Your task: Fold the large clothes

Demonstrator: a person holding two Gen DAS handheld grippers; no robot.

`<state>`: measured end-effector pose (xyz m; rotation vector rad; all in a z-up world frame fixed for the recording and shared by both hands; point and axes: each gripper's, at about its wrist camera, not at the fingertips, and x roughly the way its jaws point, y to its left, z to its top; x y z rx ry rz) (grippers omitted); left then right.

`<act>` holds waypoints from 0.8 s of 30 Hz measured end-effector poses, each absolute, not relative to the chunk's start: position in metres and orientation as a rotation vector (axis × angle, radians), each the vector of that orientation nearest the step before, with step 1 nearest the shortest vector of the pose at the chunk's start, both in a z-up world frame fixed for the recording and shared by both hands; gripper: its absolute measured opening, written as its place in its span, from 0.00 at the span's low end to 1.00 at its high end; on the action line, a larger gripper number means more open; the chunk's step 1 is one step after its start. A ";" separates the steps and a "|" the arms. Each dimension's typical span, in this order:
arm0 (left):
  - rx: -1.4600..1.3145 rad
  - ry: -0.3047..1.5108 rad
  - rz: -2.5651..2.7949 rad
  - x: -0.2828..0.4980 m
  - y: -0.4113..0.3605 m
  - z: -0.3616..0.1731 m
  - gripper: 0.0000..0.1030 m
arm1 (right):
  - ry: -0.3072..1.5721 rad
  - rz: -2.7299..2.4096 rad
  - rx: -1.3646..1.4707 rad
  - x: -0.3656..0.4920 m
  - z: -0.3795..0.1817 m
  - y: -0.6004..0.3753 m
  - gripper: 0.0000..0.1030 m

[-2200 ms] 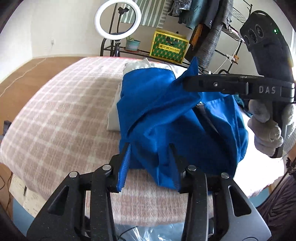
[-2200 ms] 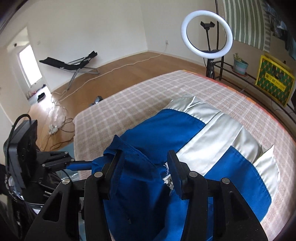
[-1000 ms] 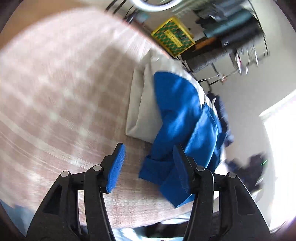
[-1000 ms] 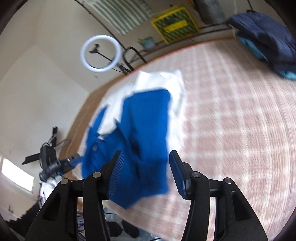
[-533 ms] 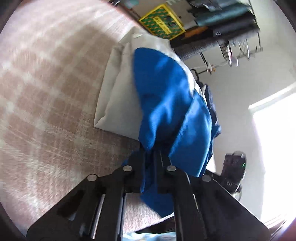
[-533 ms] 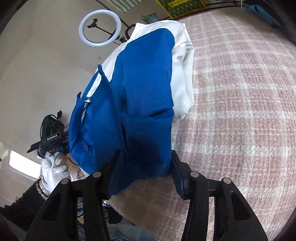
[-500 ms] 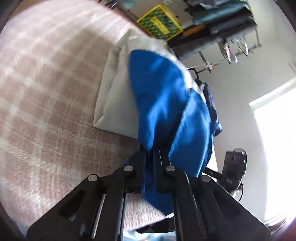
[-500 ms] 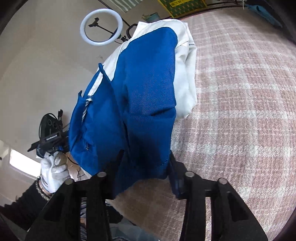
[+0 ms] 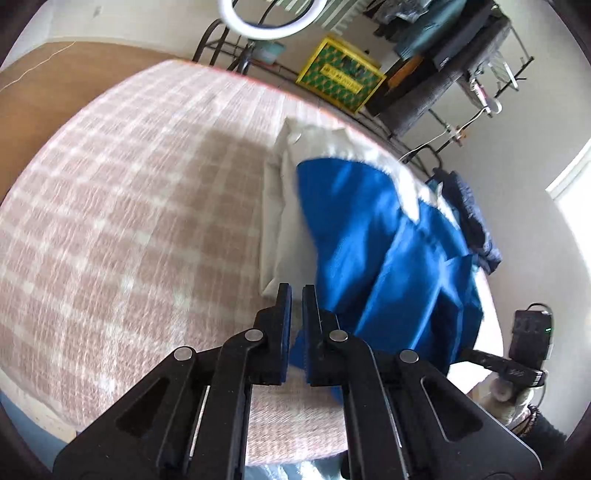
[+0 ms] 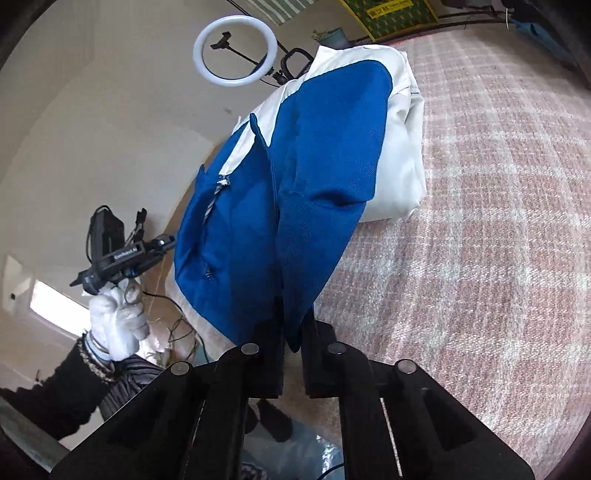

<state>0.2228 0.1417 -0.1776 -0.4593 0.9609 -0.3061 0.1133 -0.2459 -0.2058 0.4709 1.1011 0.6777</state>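
A blue and white jacket (image 9: 373,236) lies partly folded on the pink checked bed cover (image 9: 122,229). My left gripper (image 9: 296,295) is shut on the jacket's near blue hem. In the right wrist view the jacket (image 10: 325,147) hangs stretched upward from my right gripper (image 10: 291,314), which is shut on another part of the blue hem. The white part of the jacket (image 10: 402,147) rests on the bed cover (image 10: 480,221). The left gripper (image 10: 122,254) shows at the left of the right wrist view, and the right gripper (image 9: 524,365) at the lower right of the left wrist view.
A ring light (image 9: 269,22) and a yellow-green box (image 9: 340,79) stand behind the bed. A clothes rack (image 9: 454,48) stands at the back right. Dark blue clothes (image 9: 472,218) lie at the bed's far right edge. The bed's near edge is just below both grippers.
Both grippers let go of the jacket, moved to its near hem and closed on it. The jacket is now lifted and stretched between them.
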 end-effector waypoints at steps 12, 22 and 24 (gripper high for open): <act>-0.473 0.965 -0.295 0.232 0.138 -0.180 0.02 | 1.127 0.763 0.567 0.105 -0.213 -0.253 0.02; -0.532 0.996 -0.291 0.232 0.147 -0.192 0.26 | 1.113 0.640 0.451 0.110 -0.202 -0.275 0.42; -0.533 1.010 -0.300 0.233 0.144 -0.195 0.26 | 1.082 0.620 0.467 0.120 -0.201 -0.277 0.28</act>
